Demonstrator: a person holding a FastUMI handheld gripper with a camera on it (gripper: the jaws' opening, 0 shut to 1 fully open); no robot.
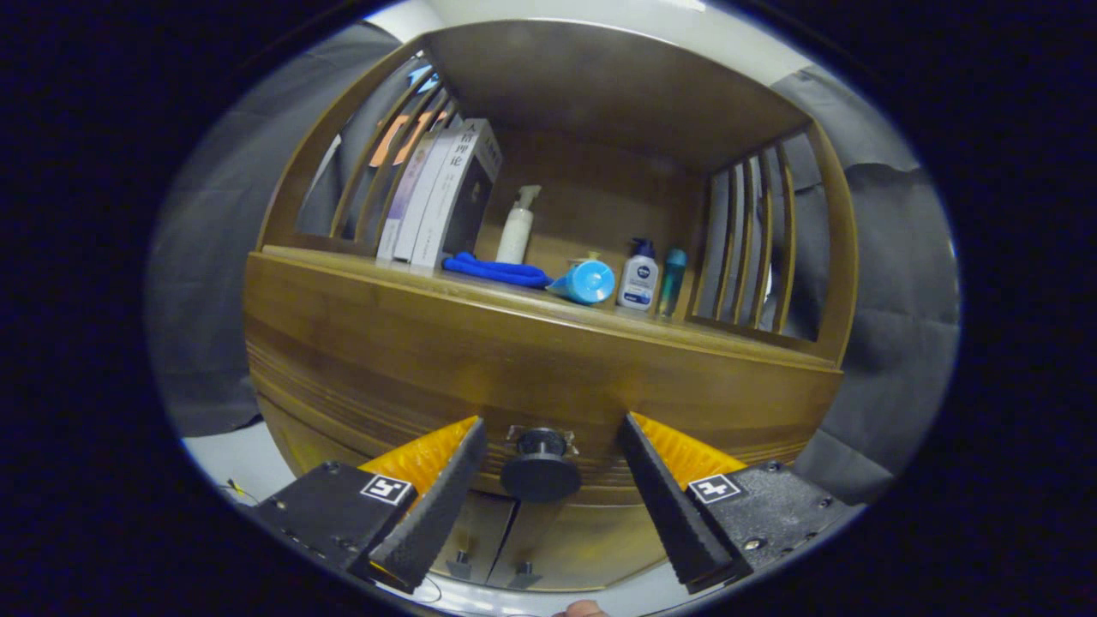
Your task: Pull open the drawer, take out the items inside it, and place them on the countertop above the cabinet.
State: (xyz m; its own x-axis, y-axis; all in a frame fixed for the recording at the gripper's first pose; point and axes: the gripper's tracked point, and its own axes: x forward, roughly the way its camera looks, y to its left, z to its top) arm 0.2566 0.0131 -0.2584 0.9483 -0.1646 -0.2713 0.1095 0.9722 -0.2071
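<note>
Your tool [548,441] is spread wide, its fingers flanking the drawer knob [541,467] without touching it. Above the knob, drawer [514,360] closed; bottles [638,274] on the tabletop [343,267].

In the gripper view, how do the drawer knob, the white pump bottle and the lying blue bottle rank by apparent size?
Largest to smallest:
1. Drawer knob, though it sits nearest, between the open claw fingers.
2. White pump bottle.
3. Lying blue bottle, close to the pump bottle, so this order is unsure.

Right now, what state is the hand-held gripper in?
Hand-held gripper: open, holding nothing; its fingers flank the round dark knob on the closed wooden drawer without touching it.
</note>
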